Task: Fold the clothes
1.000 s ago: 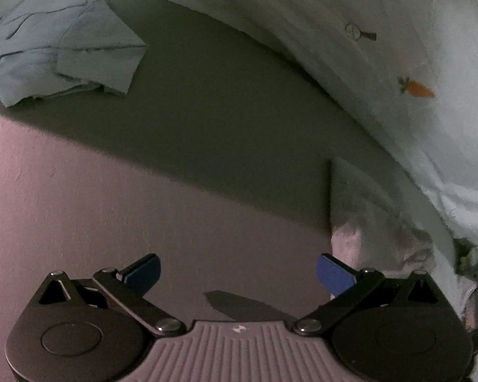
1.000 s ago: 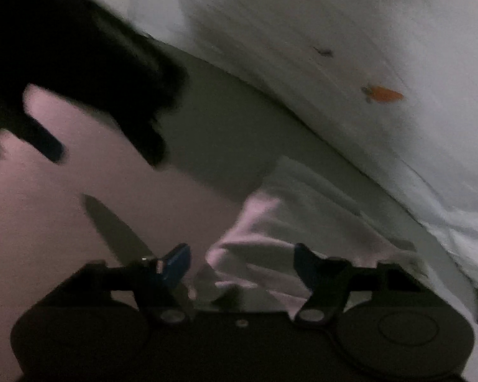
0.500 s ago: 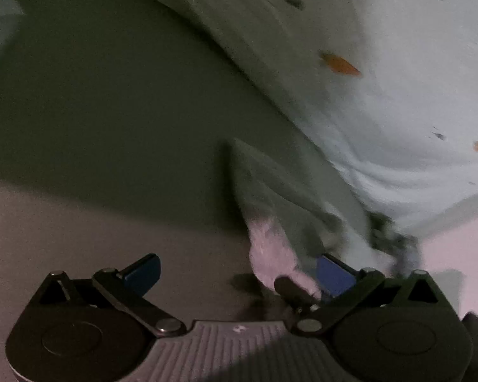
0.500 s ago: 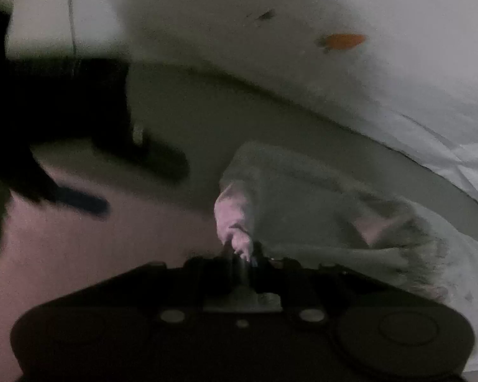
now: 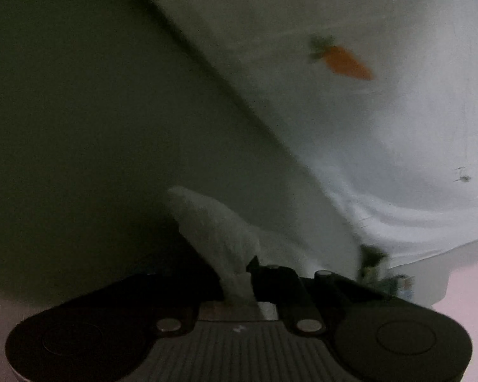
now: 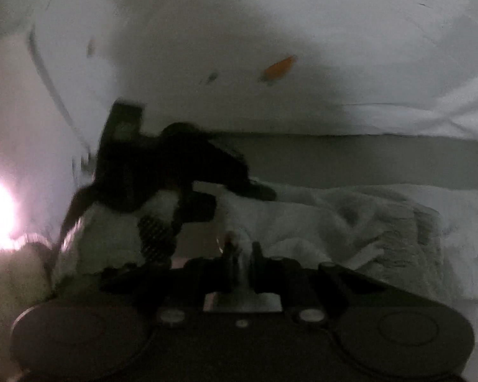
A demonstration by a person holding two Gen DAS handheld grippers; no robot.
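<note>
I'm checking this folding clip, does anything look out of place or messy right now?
Nothing looks damaged or spilled. The fuzzy white garment is rumpled, pinched by both the left gripper and right gripper. The view is dim and blurred.

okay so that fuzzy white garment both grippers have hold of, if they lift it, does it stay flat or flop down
The fuzzy white garment probably flops: it already lies rumpled in soft folds. It bunches where the left gripper pinches it, so expect sag between that and the right gripper. The fleecy nap likely resists slipping.
</note>
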